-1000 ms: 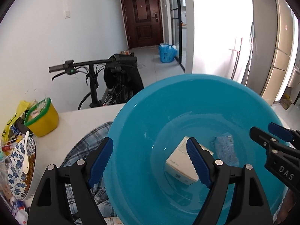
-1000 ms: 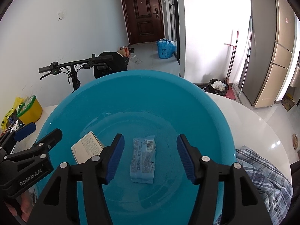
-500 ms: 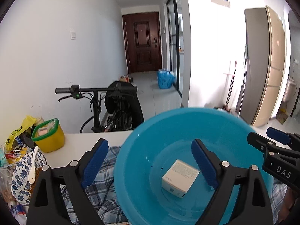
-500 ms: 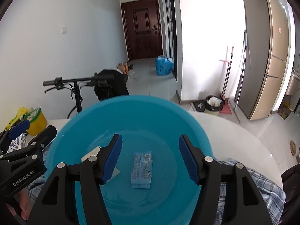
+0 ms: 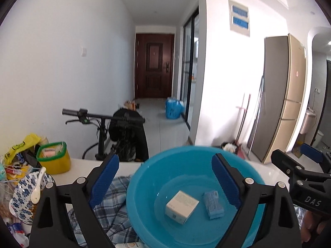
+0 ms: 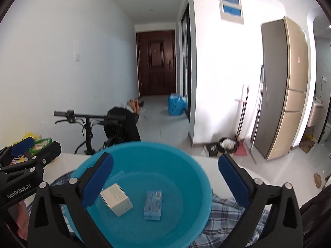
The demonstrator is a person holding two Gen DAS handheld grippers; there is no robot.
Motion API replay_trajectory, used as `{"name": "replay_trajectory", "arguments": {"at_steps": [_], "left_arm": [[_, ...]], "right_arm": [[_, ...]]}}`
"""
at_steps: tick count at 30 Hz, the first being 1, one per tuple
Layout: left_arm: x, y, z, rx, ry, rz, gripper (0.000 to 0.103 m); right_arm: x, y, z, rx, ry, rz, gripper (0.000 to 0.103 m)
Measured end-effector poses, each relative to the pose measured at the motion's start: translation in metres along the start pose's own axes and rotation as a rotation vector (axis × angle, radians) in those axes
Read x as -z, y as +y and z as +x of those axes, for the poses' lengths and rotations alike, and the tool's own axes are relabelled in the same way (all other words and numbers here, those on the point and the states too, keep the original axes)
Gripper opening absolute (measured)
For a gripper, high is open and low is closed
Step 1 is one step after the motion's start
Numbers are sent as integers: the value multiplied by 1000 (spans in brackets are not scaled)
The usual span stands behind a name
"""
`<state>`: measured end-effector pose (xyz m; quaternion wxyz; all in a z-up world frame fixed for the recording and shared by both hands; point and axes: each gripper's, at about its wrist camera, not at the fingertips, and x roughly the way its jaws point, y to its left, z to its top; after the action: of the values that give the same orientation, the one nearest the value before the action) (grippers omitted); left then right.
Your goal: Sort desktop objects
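Note:
A blue plastic basin (image 5: 157, 165) sits on a plaid cloth (image 5: 111, 208) on the white table. Inside it lie a small white box (image 5: 182, 206) and a blue tissue packet (image 5: 213, 204). In the right wrist view the basin (image 6: 165, 150) holds the same box (image 6: 116, 198) and packet (image 6: 153, 204). My left gripper (image 5: 165, 181) is open and empty, raised above the basin's near left. My right gripper (image 6: 165, 179) is open and empty, above the basin's near right.
At the table's left stand a yellow tub with a green rim (image 5: 53, 159), a blue-flowered bowl with a white spoon (image 5: 29, 196) and a pile of snack bags (image 5: 14, 157). A bicycle (image 5: 115, 128) stands behind the table. A fridge (image 5: 285, 103) is at the right.
Both grippers have pulled back and up from the basin, which now looks smaller and lower in both views. Both stayed open; box and packet remain in the basin.

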<state>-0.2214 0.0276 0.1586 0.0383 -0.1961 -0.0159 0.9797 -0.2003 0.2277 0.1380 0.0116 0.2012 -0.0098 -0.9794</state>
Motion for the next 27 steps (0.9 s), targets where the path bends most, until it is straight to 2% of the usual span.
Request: {"name": "replay_trajectory", "arguments": {"at_steps": [4, 6, 8, 11, 19, 27], "left_arm": [[-6, 6, -23, -44, -96, -46, 93], [-8, 10, -33, -14, -120, -63, 103], [-10, 12, -44, 1, -156, -68, 103], [-12, 11, -60, -17, -213, -60, 103], [-16, 0, -87, -2, -248, 9, 103], [-16, -7, -123, 27, -312, 18, 103]], "right_arm": [[-7, 0, -19, -22, -46, 10, 102], [-9, -1, -26, -28, -63, 15, 102], [-10, 0, -31, -31, -80, 16, 102], [-11, 0, -39, -35, -98, 16, 102], [-12, -2, -56, -44, -137, 20, 102], [-16, -3, -92, -75, -225, 26, 102]]}}
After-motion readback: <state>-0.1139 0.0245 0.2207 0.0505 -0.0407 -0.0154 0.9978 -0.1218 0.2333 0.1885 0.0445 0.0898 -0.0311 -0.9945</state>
